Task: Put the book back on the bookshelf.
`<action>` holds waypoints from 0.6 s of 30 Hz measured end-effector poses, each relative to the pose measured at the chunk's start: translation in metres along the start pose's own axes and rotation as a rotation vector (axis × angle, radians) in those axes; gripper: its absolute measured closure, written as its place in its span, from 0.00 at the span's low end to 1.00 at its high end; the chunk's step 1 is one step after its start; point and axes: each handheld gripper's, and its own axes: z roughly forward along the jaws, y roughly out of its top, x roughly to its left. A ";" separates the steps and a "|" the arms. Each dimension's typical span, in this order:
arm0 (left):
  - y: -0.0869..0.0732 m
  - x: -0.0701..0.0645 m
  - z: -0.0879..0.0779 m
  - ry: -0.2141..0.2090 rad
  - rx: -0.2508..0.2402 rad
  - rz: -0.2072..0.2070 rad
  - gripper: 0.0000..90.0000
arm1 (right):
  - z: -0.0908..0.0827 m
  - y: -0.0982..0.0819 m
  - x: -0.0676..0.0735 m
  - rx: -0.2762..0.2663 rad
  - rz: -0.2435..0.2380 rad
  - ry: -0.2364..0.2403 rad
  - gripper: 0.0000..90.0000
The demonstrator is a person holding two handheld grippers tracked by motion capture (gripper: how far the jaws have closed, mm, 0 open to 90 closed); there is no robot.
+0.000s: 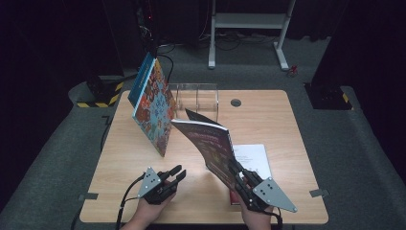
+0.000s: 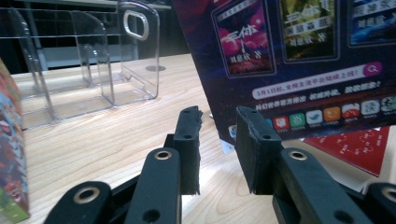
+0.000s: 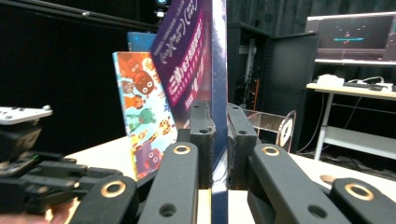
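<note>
At the near right of the counter [image 1: 268,105], the right claw [image 3: 218,140] clamps the dark magazine's [image 1: 210,143] lower edge, tilting it up; the left claw [image 1: 176,173] stands slightly parted, empty, open counter around it.

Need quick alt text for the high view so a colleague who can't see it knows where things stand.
The right gripper holds a dark purple magazine raised and tilted above a wooden table. The left gripper rests near the front edge with nothing between its jaws. A colourful book stands tilted on edge at the left, beside a clear plastic rack.
</note>
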 end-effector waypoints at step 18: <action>0.000 0.007 -0.001 0.018 0.023 -0.005 0.78 | 0.043 -0.020 0.015 -0.030 0.015 -0.071 0.93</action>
